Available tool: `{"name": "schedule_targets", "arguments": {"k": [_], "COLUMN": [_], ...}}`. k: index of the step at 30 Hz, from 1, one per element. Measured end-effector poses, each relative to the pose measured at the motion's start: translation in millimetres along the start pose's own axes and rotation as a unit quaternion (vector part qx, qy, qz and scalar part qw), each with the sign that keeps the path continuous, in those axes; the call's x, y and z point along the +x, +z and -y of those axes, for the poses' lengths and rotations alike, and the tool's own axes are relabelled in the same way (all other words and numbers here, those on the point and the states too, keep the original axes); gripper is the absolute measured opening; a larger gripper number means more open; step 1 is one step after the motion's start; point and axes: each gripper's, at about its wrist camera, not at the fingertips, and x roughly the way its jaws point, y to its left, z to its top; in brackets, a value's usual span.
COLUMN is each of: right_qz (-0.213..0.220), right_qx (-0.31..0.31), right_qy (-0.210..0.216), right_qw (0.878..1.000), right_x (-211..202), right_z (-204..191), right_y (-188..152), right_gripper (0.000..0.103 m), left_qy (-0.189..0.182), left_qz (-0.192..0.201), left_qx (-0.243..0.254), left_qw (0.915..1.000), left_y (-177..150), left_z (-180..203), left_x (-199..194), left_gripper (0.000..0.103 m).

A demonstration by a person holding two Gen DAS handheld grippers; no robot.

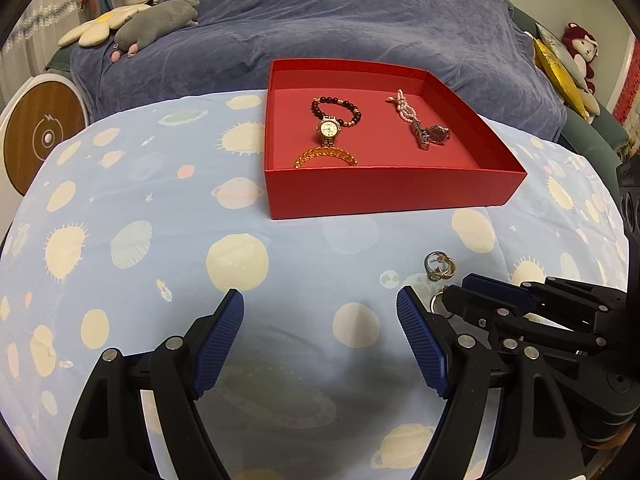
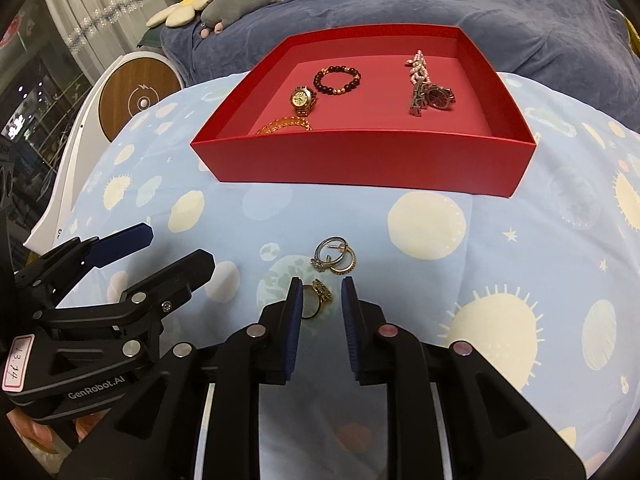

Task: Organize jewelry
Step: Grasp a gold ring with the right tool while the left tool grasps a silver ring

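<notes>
Red card makes up the open box (image 2: 360, 160), which sits on a blue cloth (image 2: 520, 240) with suns and planets on it. Inside the box, at about 10 o'clock, lie a gold watch (image 2: 302, 100), a dark bead bracelet (image 2: 337, 79) and a gold chain (image 2: 285, 125) close to the near wall. At about 2 o'clock inside lie a pink pearl string (image 2: 418, 66) and a dark watch (image 2: 438, 96). The middle of the box floor is bare red. On the cloth, near the front wall of the box at its 6 o'clock, sits a little heap of rings (image 2: 334, 259), apart from the box. Just below that heap is a gold ring (image 2: 316, 298). The right gripper (image 2: 320, 304) has its jaws narrow, one on each side of this ring, but I cannot tell if they touch it. The left gripper (image 1: 320, 320) sits at the right one's 9 o'clock, with its jaws wide and nothing between them but cloth. Past the far edge of the cloth is a purple blanket (image 1: 360, 20) with a grey soft toy (image 1: 160, 26) on it.
</notes>
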Motion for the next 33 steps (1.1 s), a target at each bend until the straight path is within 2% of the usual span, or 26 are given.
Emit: {"name": "schedule_targets", "arguments": {"k": [2, 4, 12, 18, 19, 21, 26, 30, 31, 33], "right_qz": [-0.002, 0.001, -0.002, 0.002, 0.003, 0.004, 0.004, 0.007, 0.006, 0.005], "right_qx": [-0.003, -0.012, 0.025, 0.027, 0.021, 0.008, -0.011, -0.008, -0.004, 0.007], "right_qy": [-0.006, -0.018, -0.035, -0.025, -0.024, -0.028, -0.043, -0.051, -0.052, -0.047], "right_qw": [1.000, 1.000, 0.999, 0.999, 0.999, 1.000, 0.999, 0.999, 0.999, 0.999], "right_x": [4, 4, -8, -14, -14, -12, -6, -6, -6, -7], "right_z": [0, -1, 28, 25, 21, 14, 8, 13, 15, 20], "right_y": [-2, -2, -5, -7, -8, -10, -11, -9, -8, -7], "right_gripper": [0.017, 0.009, 0.009, 0.015, 0.020, 0.025, 0.025, 0.013, 0.005, 0.002], "left_qy": [-0.003, -0.001, -0.001, -0.001, -0.001, -0.002, -0.003, -0.002, -0.003, -0.004], "left_qz": [-0.001, 0.001, 0.000, -0.001, -0.001, -0.002, -0.002, -0.003, -0.003, -0.003], "left_qx": [-0.004, -0.004, -0.011, -0.006, -0.007, -0.008, -0.008, -0.007, -0.007, -0.005], "left_qw": [1.0000, 1.0000, 0.9999, 1.0000, 1.0000, 1.0000, 1.0000, 1.0000, 1.0000, 1.0000], "left_y": [1, 1, 3, 3, 2, 3, 3, 3, 2, 3], "left_z": [-2, -3, -8, -6, -6, -7, -7, -6, -6, -5], "left_x": [0, -1, -1, -1, -1, 0, 0, 1, 1, 1], "left_gripper": [0.076, 0.076, 0.076, 0.076, 0.076, 0.076, 0.076, 0.076, 0.076, 0.076]}}
